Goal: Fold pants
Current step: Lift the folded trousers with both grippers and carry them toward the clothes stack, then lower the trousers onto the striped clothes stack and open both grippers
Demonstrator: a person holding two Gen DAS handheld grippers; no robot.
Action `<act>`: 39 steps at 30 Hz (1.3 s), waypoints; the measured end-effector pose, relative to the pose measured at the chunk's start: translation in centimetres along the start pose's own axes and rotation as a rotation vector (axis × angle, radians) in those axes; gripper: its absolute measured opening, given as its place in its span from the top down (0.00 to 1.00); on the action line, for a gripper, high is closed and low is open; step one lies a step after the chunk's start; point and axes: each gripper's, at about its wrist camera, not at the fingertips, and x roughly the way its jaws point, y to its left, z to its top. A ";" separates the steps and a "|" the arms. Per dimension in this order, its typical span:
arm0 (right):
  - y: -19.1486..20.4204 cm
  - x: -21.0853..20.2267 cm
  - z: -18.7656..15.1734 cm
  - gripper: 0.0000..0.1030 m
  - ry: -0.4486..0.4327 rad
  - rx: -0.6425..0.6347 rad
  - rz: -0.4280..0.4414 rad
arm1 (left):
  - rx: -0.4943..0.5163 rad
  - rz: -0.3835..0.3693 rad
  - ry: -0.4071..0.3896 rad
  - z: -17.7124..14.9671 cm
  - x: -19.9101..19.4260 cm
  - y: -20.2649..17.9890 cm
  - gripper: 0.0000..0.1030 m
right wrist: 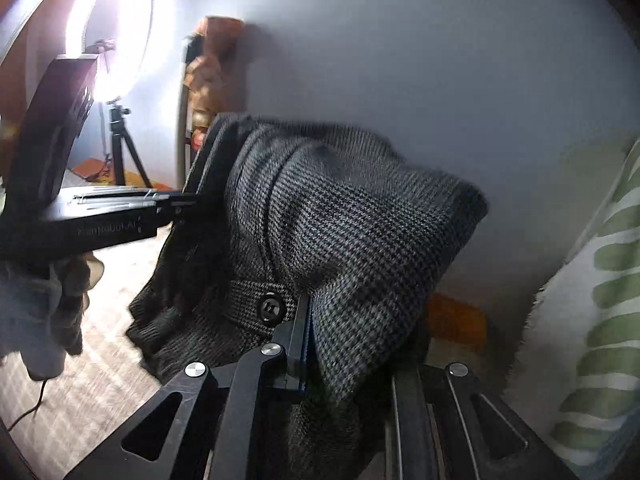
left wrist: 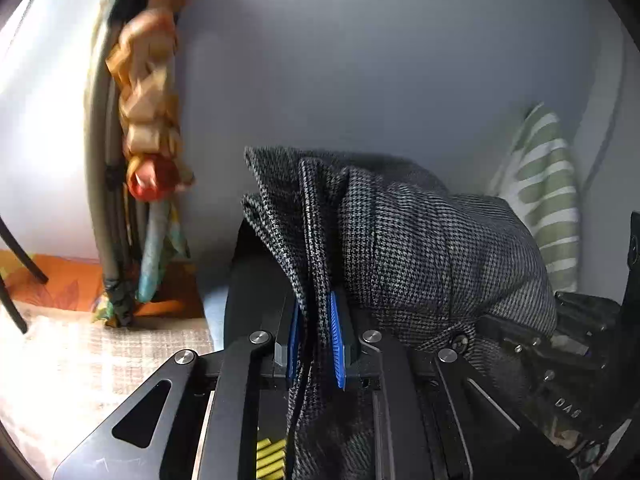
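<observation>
The pants [left wrist: 420, 236] are grey houndstooth cloth, held up in the air in front of a pale wall. My left gripper [left wrist: 314, 320] is shut on a bunched edge of the cloth between its blue pads [left wrist: 335, 340]. My right gripper [right wrist: 306, 332] is shut on the pants [right wrist: 340, 224] by the waistband, just right of a black button [right wrist: 271, 307]. The cloth drapes over its right finger and hides it. The left gripper also shows in the right wrist view [right wrist: 176, 204], gripping the far side of the pants. The right gripper shows at the lower right of the left wrist view.
A ring light [right wrist: 108, 36] on a tripod stands at the left. Bundled colourful cloth [left wrist: 150, 92] hangs on the wall. A green striped pillow [left wrist: 548, 200] lies at the right, also in the right wrist view [right wrist: 600, 320]. A checked bedsheet [left wrist: 80, 360] lies below.
</observation>
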 end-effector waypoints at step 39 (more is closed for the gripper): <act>5.8 -14.3 -7.0 0.00 -0.171 0.287 -0.085 | 0.149 0.047 -0.041 -5.5 -16.7 -2.3 0.22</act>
